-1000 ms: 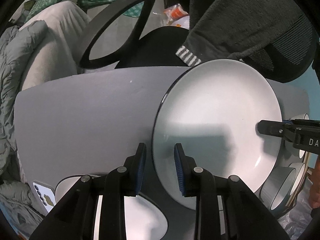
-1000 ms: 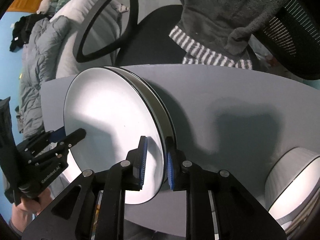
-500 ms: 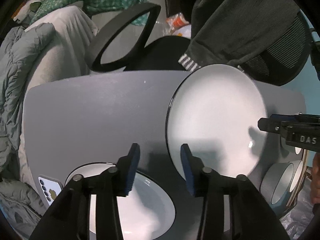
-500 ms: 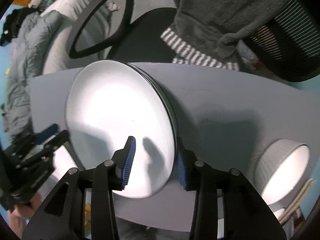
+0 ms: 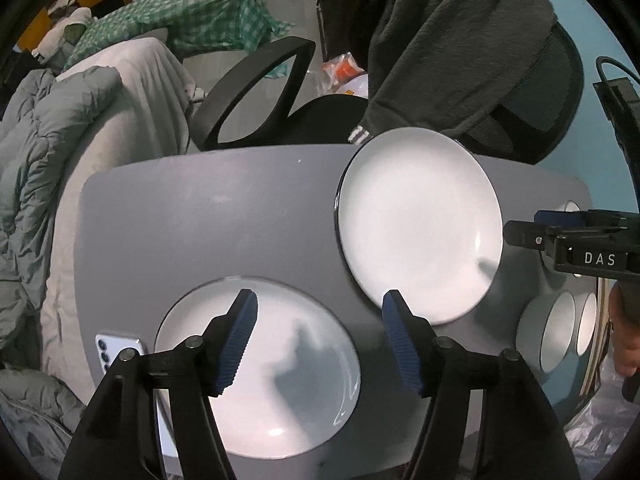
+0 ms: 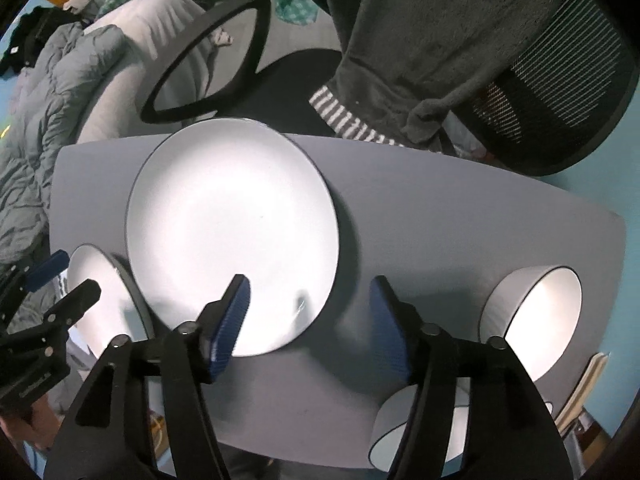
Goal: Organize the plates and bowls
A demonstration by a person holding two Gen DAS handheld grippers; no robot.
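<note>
Two hand-held grippers hang empty over a grey desk (image 5: pixel 192 232), both with jaws spread wide and nothing between them. The left gripper (image 5: pixel 318 338) hovers above a near plate (image 5: pixel 280 400) at the desk's front left edge; the right gripper (image 6: pixel 308 322) sits over the front rim of a larger far plate (image 6: pixel 228 232), its left pad above the white surface and its right pad above bare desk. In the left view that far plate (image 5: pixel 420 220) lies toward the desk's far right, apart from the near one, with the right gripper's tip (image 5: pixel 520 236) just beside its rim. It may be a stack of plates, but the edge is too dim to tell. Two bowls (image 6: pixel 536 320) stand on the desk's right side, one behind the other.

The plate step looks half done: one plate is still on its own. A likely next move is for the left gripper to drop, close on the near plate's rim and carry it to the far plate, which calls for a low, level approach so a pad slides under the thin edge. A phone (image 5: pixel 116 350) beside the plate crowds that side.
</note>
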